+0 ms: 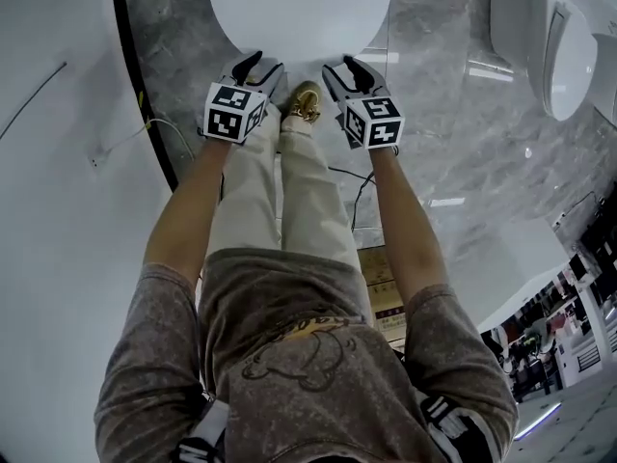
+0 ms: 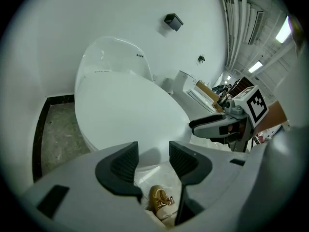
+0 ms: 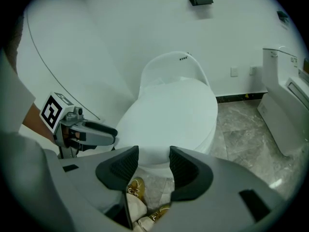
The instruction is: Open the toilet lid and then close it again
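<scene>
The white toilet has its lid [image 1: 299, 8] shut flat over the bowl; the lid also fills the middle of the left gripper view [image 2: 125, 110] and the right gripper view [image 3: 174, 115]. My left gripper [image 1: 258, 68] hangs just before the lid's front edge on the left, open, with nothing between its jaws [image 2: 153, 153]. My right gripper [image 1: 347, 70] hangs beside it on the right, also open and empty [image 3: 153, 158]. Neither gripper touches the lid. Each gripper shows in the other's view: the right gripper [image 2: 212, 124] and the left gripper [image 3: 96, 129].
A person's tan shoes [image 1: 304, 104] stand on the grey marble floor [image 1: 453, 114] right in front of the bowl. A second white toilet [image 1: 569, 56] stands at the right. A white wall with black skirting [image 1: 145, 95] runs along the left.
</scene>
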